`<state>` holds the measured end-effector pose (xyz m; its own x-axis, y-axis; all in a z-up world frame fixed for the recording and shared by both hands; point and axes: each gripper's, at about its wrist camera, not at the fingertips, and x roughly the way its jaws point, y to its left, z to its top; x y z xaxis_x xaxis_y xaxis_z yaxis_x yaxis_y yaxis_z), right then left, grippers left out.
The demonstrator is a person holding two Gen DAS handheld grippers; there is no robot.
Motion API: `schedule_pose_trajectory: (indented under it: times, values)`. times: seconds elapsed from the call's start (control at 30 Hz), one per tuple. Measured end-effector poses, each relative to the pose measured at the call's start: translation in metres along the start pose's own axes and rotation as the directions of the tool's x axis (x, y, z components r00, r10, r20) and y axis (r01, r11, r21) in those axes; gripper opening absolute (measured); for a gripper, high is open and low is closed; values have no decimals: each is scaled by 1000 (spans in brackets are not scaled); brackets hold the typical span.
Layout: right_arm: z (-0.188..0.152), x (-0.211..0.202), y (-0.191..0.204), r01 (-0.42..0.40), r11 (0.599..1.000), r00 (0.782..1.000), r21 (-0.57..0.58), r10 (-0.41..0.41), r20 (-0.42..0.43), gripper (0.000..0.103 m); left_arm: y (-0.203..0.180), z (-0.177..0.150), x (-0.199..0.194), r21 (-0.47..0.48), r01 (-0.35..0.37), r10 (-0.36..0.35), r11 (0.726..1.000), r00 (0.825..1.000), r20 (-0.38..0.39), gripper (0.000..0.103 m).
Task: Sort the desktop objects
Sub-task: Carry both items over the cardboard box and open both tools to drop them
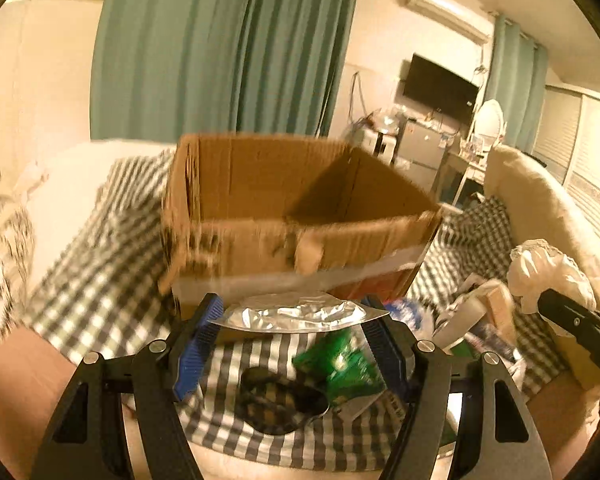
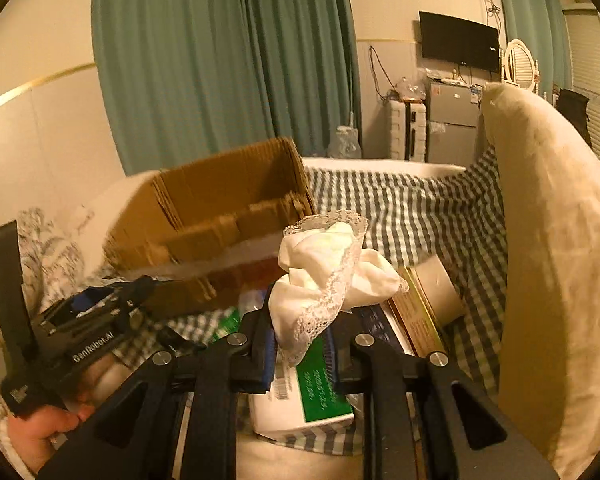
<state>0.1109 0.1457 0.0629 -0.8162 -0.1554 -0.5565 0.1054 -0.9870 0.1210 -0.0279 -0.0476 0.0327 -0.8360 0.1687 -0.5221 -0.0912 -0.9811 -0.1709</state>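
My left gripper (image 1: 292,332) is shut on a flat silver foil pouch (image 1: 296,316) and holds it just in front of an open cardboard box (image 1: 296,204). My right gripper (image 2: 300,332) is shut on a white lace-trimmed cloth (image 2: 332,272), lifted above a white and green box (image 2: 308,396). The cardboard box also shows in the right wrist view (image 2: 216,224), to the left. The cloth (image 1: 548,272) and the right gripper's body show at the right of the left wrist view.
Everything rests on a checked cloth (image 1: 112,248). Under the left gripper lie a green packet (image 1: 340,364) and a dark hair tie (image 1: 280,396). A book (image 2: 416,312), a paper roll (image 2: 440,284) and a big beige pillow (image 2: 556,264) are to the right.
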Motion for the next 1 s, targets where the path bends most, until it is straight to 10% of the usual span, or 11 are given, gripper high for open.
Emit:
schedule_pose_trajectory:
  times: [0.4, 0.8, 0.9, 1.0]
  values:
    - [50, 20, 34, -173, 984, 985, -30, 174, 22, 18, -3, 62, -21, 9, 32, -33, 999, 992, 120, 73]
    - [90, 102, 55, -209, 975, 978, -80, 209, -9, 20, 30, 97, 51, -1, -32, 32, 999, 998, 48, 74]
    - [92, 115, 52, -176, 983, 984, -59, 176, -6, 72, 32, 95, 69, 10, -31, 31, 999, 999, 11, 92]
    - [91, 113, 47, -161, 986, 987, -43, 162, 19, 77, 30, 91, 73, 10, -63, 63, 998, 998, 3, 103]
